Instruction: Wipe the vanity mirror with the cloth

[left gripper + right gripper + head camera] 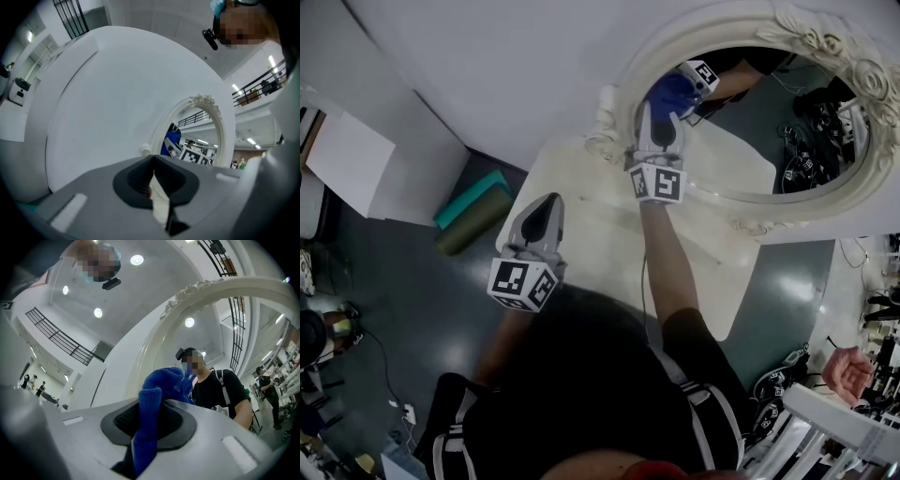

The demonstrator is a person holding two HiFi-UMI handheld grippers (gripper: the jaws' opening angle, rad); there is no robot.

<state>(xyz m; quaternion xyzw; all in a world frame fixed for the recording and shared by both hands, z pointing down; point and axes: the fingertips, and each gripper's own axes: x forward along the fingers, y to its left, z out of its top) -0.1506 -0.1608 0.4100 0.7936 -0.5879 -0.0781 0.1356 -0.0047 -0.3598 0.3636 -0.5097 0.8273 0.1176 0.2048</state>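
Observation:
The oval vanity mirror (pixel 769 141) in its ornate cream frame (pixel 628 75) stands at the back of a cream table (pixel 600 253). My right gripper (pixel 656 117) is shut on a blue cloth (pixel 670 94), and the cloth lies against the glass at the mirror's left edge. In the right gripper view the cloth (pixel 154 399) bunches out between the jaws of the right gripper (pixel 149 416), right in front of the mirror (pixel 211 333). My left gripper (pixel 546 204) hangs shut over the table's left part, apart from the mirror. In the left gripper view the mirror (pixel 197 136) shows beyond the left gripper (pixel 154 180).
Teal and olive rolled mats (pixel 473 211) lie on the dark floor left of the table. A white board (pixel 347 159) stands at far left. Another person's hand (pixel 848 370) shows at lower right, beside white furniture. The white wall rises behind the mirror.

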